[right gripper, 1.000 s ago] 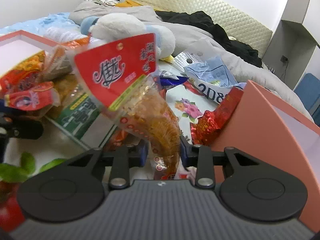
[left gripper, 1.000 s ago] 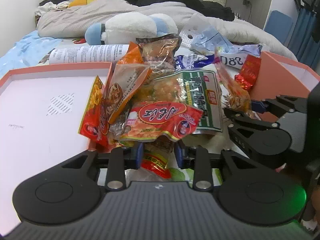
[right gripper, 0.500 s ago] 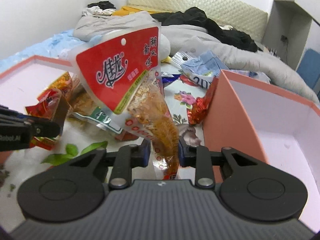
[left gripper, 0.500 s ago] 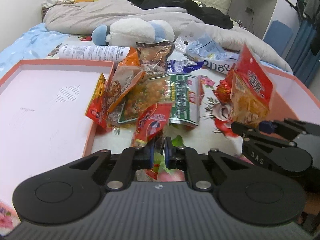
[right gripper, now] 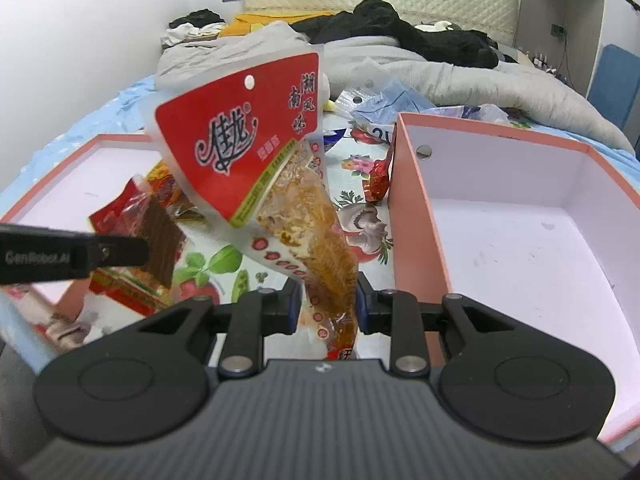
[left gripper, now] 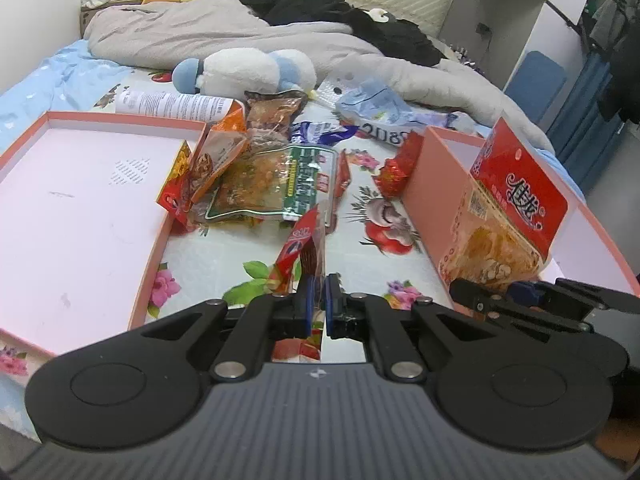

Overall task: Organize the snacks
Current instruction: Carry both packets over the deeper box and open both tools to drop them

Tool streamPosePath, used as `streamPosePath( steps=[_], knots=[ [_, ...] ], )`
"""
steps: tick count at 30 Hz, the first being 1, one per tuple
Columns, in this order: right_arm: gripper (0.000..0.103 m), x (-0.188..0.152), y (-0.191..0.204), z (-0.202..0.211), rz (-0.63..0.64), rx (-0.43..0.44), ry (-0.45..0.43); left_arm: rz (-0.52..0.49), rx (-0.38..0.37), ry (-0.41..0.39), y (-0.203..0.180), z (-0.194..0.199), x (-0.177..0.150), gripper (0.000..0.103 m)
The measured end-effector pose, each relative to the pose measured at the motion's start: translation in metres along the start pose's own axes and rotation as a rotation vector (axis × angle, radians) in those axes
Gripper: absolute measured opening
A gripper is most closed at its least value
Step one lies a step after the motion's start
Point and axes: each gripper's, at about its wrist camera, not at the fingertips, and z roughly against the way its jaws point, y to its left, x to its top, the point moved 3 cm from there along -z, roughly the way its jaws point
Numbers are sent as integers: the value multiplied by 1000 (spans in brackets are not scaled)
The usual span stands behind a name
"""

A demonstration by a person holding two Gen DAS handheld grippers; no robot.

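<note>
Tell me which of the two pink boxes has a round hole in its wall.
The deeper box on the right, beside the right gripper; the hole sits near its far corner. The shallow tray on the left shows none.

Red-topped snack bag (right gripper: 248, 136), pink-walled box (right gripper: 412, 216), floral sheet (left gripper: 372, 256).

left wrist: low, faces headboard | right wrist: same | shared: snack pile (left gripper: 272, 176)

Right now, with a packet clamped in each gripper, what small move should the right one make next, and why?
Probably carry it rightward over the deep pink box and release. The right gripper is shut on the red-topped snack bag, which hangs beside the box's near wall, not yet above its white floor.
</note>
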Motion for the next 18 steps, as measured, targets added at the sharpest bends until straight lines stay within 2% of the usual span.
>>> streamPosePath(
  steps=[8, 18],
  knots=[
    [30, -4, -9, 42, -37, 14, -32, 21, -12, -39, -13, 45, -7, 7],
    [30, -13, -12, 90, -57, 33, -46, 16, -46, -49, -38, 85, -16, 7]
  ],
)
